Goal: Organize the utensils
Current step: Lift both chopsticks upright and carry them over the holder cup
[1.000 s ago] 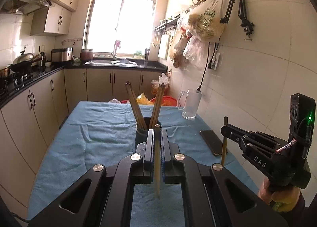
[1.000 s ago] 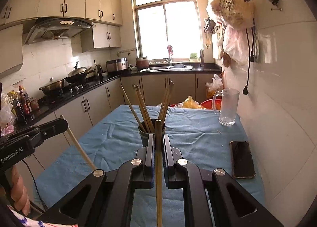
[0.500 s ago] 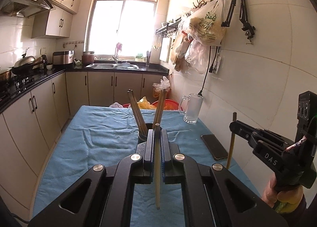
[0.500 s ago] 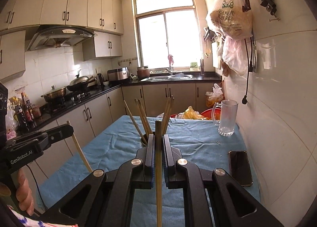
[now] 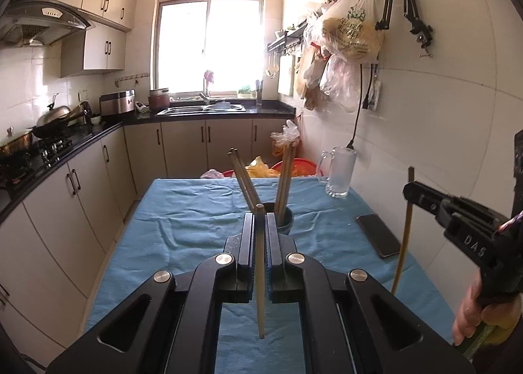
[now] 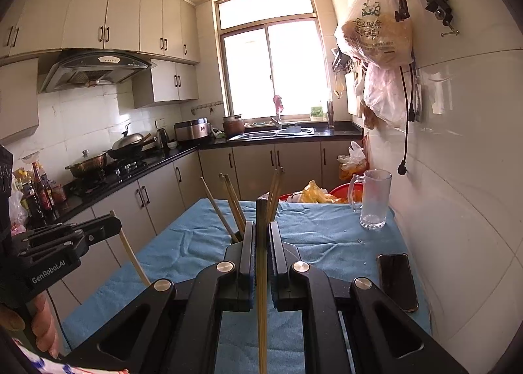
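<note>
1. the left gripper (image 5: 260, 227) is clamped on a pale chopstick (image 5: 260, 276), which stands nearly upright between the jaws, its top just above them and its lower end hanging free over the cloth.
2. the right gripper (image 6: 261, 236) is clamped on a darker chopstick (image 6: 261, 292), also close to upright, with its lower end running out of the bottom of the right wrist view.
3. each gripper shows in the other's view: the right one at the right edge of the left wrist view, the left one at the left edge of the right wrist view, each with a hand (image 5: 470, 308) around its handle.
4. just ahead of both grippers a dark cup (image 5: 284, 219) stands on the bench, holding several chopsticks (image 5: 243, 178) that lean outward to either side.
5. the bench is covered by a rumpled blue cloth (image 5: 196, 220).
6. a black phone (image 6: 397, 279) lies flat near the right edge of the bench, beside the tiled wall.
7. a clear glass mug (image 6: 374, 199) stands upright at the far right corner of the bench.
8. beyond the bench are a red basin (image 5: 299, 166) with yellow bags, and the counter with a sink (image 5: 199, 109) under the window.
9. plastic bags (image 6: 376, 31) hang from hooks on the right wall.
</note>
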The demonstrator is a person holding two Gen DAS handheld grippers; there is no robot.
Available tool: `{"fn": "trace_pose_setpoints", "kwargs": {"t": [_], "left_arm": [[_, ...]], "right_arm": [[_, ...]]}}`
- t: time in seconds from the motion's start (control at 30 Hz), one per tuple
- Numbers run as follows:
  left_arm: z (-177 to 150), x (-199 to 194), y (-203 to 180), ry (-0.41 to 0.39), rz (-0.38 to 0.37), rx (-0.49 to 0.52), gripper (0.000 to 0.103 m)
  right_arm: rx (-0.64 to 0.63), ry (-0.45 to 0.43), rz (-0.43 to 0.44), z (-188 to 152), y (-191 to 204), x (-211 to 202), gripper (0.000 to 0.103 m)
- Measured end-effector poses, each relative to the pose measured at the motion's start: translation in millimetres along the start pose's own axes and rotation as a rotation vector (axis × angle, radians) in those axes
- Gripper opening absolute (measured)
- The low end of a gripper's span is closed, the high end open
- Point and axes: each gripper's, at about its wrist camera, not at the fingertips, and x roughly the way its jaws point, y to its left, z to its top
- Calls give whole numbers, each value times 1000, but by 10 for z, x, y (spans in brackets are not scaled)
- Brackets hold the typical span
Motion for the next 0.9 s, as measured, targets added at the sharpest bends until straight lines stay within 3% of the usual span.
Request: {"fn": "trace_pose_setpoints", "kwargs": {"t": [0.43,0.9], "left_arm": [[9,197,49,49,32,30,5],[28,307,55,63,0,44,5]], "right_arm": [[8,10,10,51,-4,154,7],[22,29,12,42,-57,301,7]]}}
